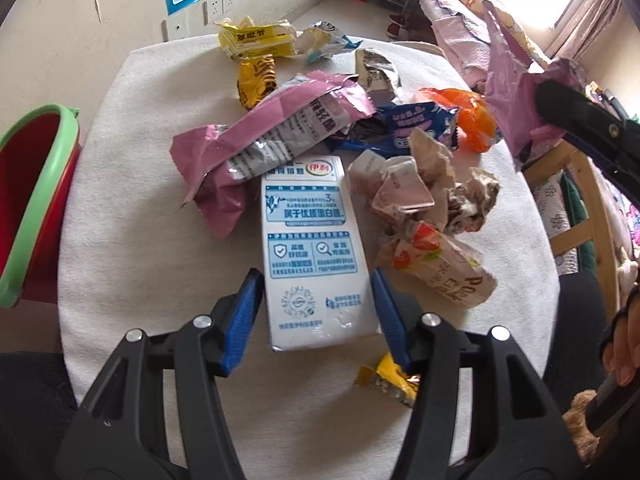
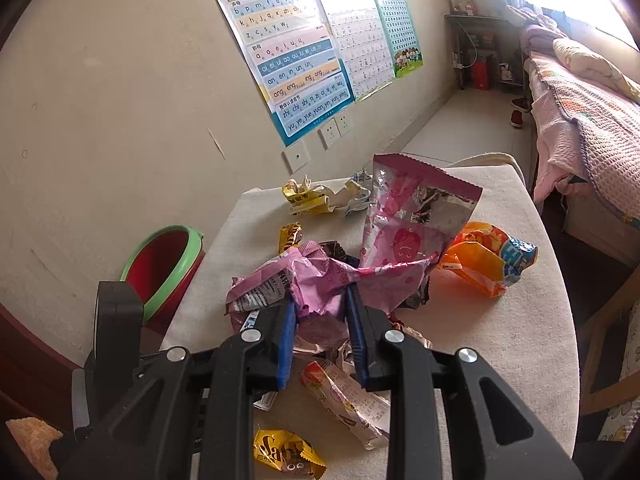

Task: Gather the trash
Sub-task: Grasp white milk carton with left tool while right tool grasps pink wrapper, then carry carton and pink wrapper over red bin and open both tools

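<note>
Trash lies in a heap on a round white-covered table (image 1: pixel 132 200). My left gripper (image 1: pixel 318 292) is open, its blue fingers on either side of a white and blue milk carton (image 1: pixel 310 248) that lies flat. My right gripper (image 2: pixel 322 312) is shut on a crumpled pink snack bag (image 2: pixel 396 236) and holds it above the heap; it shows at the upper right of the left wrist view (image 1: pixel 516 92). A red bin with a green rim (image 1: pixel 32 200) stands left of the table, also in the right wrist view (image 2: pixel 164 260).
Other wrappers on the table: a long pink one (image 1: pixel 276 128), an orange bag (image 1: pixel 472 120), a blue one (image 1: pixel 408 128), crumpled paper (image 1: pixel 432 188), yellow packs at the far edge (image 1: pixel 256 38), a small yellow wrapper (image 1: pixel 386 380). A bed (image 2: pixel 592 120) is to the right, a wall to the left.
</note>
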Available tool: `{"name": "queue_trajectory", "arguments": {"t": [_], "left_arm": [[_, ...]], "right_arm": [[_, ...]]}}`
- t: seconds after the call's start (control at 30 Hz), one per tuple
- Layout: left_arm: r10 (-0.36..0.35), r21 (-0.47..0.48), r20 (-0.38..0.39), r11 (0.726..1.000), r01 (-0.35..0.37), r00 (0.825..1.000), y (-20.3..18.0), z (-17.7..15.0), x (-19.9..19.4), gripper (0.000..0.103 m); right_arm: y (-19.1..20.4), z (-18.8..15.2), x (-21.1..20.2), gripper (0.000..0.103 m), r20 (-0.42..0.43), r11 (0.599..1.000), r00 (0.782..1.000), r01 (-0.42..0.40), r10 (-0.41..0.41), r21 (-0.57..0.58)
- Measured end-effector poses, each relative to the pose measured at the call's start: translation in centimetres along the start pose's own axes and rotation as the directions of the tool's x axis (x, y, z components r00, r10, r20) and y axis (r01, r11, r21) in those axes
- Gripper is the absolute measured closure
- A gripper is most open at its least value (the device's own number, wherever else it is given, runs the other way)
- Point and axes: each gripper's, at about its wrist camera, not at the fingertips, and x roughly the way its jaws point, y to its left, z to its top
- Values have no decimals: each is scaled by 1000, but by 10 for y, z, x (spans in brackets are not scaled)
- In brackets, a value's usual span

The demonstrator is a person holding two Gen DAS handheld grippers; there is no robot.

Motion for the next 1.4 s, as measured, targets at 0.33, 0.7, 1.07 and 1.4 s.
{"name": "queue_trajectory", "arguments": {"t": [0.33,0.7,1.07,1.4], "left_arm": [[85,63,-48,995,-82,995,-12,-5,25,48],[72,40,229,996,-84,971,16,-10,-87,53],[393,-209,305,916,-342,867,164,14,-158,53],[383,-385,186,875,-292,905,284,15,-138,53]], "right_arm": [[-1,-1,3,79,-7,1000,1000,3,-3,6],[24,7,-12,79,25,997,999,-41,43,-63],[147,31,53,79,-137,904,930,-363,340,-224],[264,45,158,76,-335,804,836,-528,434,-274]]}}
